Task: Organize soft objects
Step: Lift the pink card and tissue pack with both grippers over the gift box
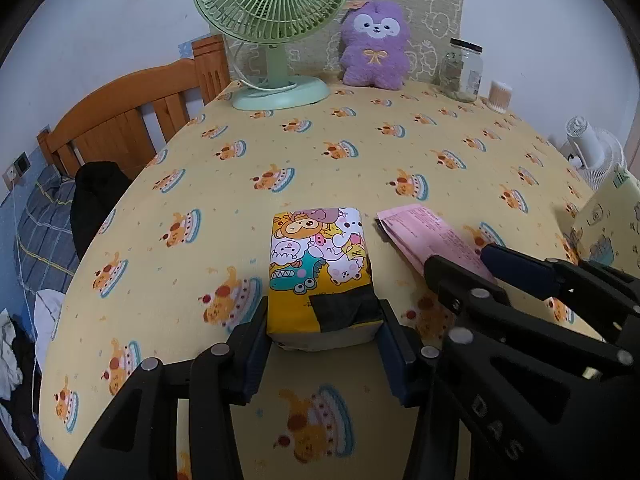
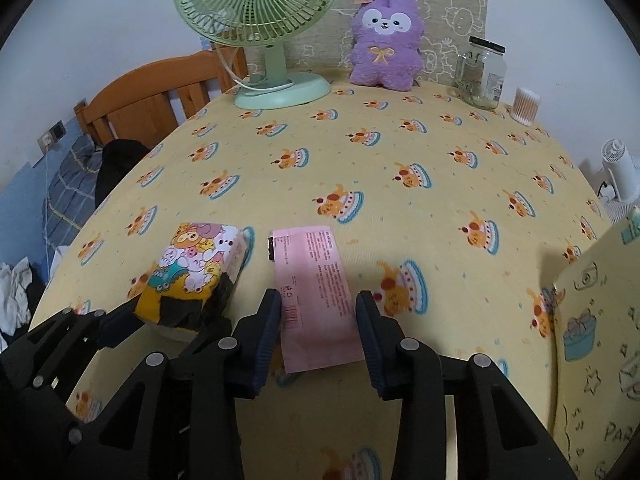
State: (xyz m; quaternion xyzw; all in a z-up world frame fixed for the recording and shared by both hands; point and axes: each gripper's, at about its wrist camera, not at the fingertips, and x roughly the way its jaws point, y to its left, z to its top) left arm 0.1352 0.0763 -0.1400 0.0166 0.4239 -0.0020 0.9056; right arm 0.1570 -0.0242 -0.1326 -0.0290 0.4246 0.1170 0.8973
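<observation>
Now, left hand-held gripper [image 1: 322, 332] pinching tissue pack [image 1: 318, 264], right hand-held gripper [image 2: 318, 324] clamping pink packet [image 2: 314, 284], glass jar [image 2: 482, 76] contents unclear.

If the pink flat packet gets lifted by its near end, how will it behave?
The pink flat packet looks thin, so it is probably light and may droop at its far end. It sits between the right gripper's pads; its smooth wrapper might slip.

Yellow box [image 2: 592, 344] cut off by right edge in both views, full shape unseen; print on pink packet [image 2: 316, 280] too small to read; near end of cartoon tissue pack [image 1: 320, 272] masked by dark patch; white fan [image 1: 592, 152] partly cropped at right; jar [image 2: 482, 76] label illegible.
</observation>
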